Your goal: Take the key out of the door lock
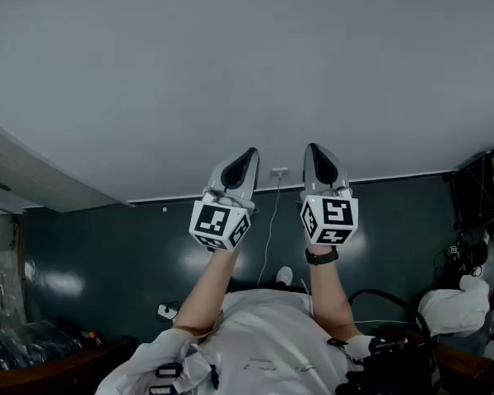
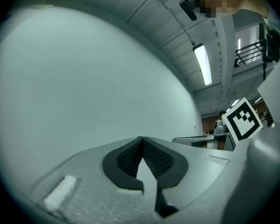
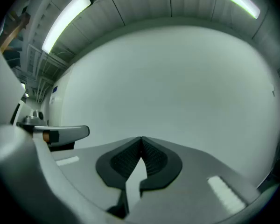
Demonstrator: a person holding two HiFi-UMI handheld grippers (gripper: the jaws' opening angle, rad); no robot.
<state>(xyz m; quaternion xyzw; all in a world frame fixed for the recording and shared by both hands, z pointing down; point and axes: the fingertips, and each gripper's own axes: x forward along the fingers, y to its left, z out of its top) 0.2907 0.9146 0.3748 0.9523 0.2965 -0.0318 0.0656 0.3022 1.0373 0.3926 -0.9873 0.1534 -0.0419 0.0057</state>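
Key is out of view; likely small, hard, light: pinch its flat head. Both point toward twelve o'clock, closed, empty: left gripper (image 1: 247, 156), right gripper (image 1: 314, 151).

A white cable (image 1: 269, 225) runs from a socket (image 1: 279, 172) on the pale wall (image 1: 230, 72).

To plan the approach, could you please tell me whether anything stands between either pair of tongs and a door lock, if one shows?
No door lock or key shows in any view. The left tongs and right tongs, both shut and empty, face a plain wall, nothing visible between.
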